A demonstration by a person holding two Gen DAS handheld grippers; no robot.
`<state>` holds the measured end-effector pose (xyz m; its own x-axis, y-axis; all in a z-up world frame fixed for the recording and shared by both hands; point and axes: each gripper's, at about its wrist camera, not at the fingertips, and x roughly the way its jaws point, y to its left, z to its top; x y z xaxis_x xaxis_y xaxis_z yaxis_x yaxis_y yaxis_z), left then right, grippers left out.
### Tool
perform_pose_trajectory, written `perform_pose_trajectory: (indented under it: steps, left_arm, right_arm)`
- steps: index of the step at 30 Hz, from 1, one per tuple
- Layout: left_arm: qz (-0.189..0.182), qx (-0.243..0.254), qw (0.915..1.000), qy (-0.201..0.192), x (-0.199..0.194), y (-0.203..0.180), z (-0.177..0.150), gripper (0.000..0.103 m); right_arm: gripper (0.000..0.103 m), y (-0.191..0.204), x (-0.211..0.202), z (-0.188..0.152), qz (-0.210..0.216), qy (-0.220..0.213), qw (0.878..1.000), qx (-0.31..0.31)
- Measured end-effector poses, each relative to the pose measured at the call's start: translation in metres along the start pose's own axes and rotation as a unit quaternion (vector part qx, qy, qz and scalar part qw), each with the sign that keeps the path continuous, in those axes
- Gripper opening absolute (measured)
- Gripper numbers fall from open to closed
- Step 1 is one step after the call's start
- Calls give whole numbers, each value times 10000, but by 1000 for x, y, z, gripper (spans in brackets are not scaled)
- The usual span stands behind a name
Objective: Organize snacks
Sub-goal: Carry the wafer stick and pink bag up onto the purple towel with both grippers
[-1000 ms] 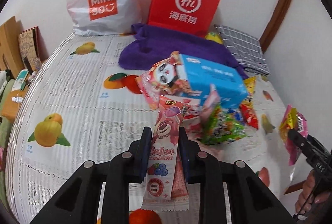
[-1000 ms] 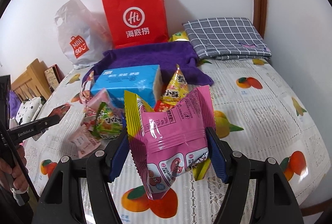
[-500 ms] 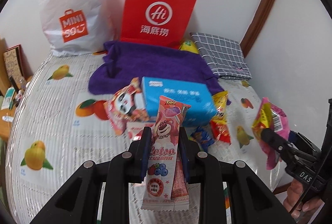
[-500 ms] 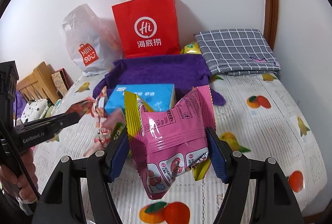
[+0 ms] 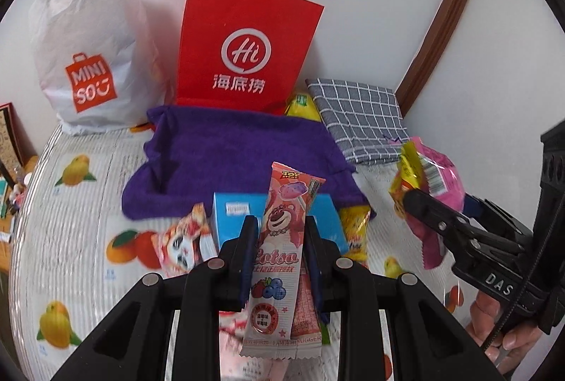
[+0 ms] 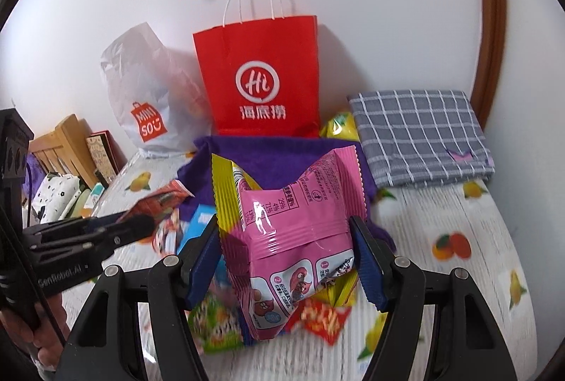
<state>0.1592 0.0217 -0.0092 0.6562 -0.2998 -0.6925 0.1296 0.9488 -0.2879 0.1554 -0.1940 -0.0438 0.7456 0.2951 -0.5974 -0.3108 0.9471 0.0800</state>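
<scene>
My left gripper [image 5: 279, 239] is shut on a long pink Lotso snack packet [image 5: 282, 257], held upright above the snack pile. My right gripper [image 6: 286, 239] is shut on a pink and yellow snack bag [image 6: 293, 222]; this bag also shows at the right of the left wrist view [image 5: 430, 183]. Below lie a blue box [image 5: 229, 215], a panda packet [image 5: 180, 243], a yellow-red packet [image 5: 355, 232], a green packet [image 6: 215, 321] and a red packet [image 6: 321, 317]. A red paper bag [image 5: 243, 45] stands at the back behind a purple towel [image 5: 229, 154].
A white Miniso plastic bag [image 5: 88, 45] stands left of the red bag. A folded grey checked cloth [image 5: 356, 119] lies at the back right, with a yellow packet [image 5: 300, 103] beside it. The bed has a fruit-print cover [image 5: 81, 204]. Wooden furniture [image 6: 67, 147] is on the left.
Both grippers have risen and moved toward the red bag at the back, each still holding its packet. The red bag and towel look nearer and more central.
</scene>
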Motion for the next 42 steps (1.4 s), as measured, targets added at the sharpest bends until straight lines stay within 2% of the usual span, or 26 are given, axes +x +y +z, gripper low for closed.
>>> perform_pose_trajectory:
  steps: [11,21,29,31,37,42]
  left_arm:
    - [-61,-225,9997,45,28,23,57,24]
    - [14,-647,9978,145,65,63,88,24]
    - [206,-801,9956,431,111,92,92,24]
    - [200,-866,9947,518,127,99,94,24]
    - [166,-987,9921,763,164,114,97,24]
    - [181,-1049,9904,886,186,122,95,24]
  right_arm:
    - [68,1,53,65,155,-6,9998,-105]
    - [68,-18,106,111,190,-33,9998,17]
    - [68,-39,164,98,128,374,9991,-134]
    - [68,-46,183,97,82,644,9979,-83]
    - [68,-63,217,91,147,1057,9943,31]
    - [68,-63,240,80,203,1352,9906,43]
